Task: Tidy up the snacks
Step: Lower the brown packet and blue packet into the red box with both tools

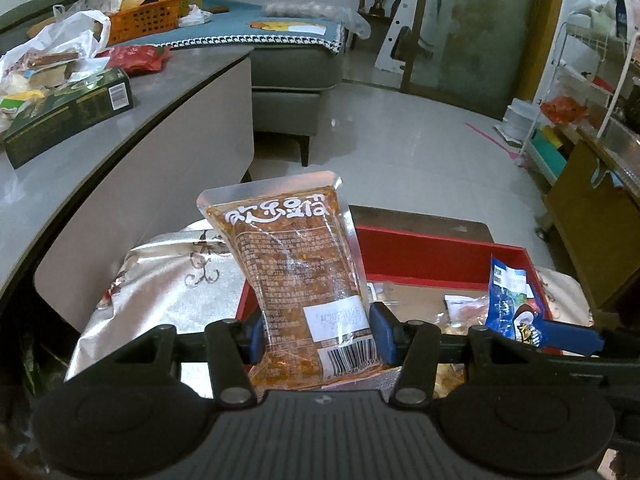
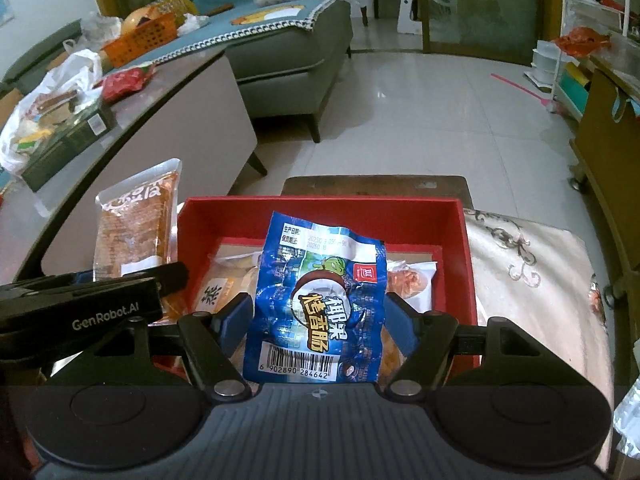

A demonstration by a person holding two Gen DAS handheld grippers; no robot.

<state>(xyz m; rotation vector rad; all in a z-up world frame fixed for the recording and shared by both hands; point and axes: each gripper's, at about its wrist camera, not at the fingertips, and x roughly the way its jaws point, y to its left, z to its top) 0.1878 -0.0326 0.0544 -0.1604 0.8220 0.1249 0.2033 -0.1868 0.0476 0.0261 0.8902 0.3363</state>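
Left gripper point(image 1: 318, 338): we pinched one brown pouch point(image 1: 296, 272), upright, at the red box's point(image 2: 460, 240) 9 o'clock edge.
Right gripper point(image 2: 318, 320): we pinched one blue packet point(image 2: 320, 300) above the box's middle.
Box: two or three packets inside; we could not count surely.

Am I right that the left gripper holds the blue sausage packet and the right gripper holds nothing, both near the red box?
Not quite: the right wrist view shows the right gripper shut on the blue sausage packet, while the left gripper holds an orange-brown snack pouch near the red box.
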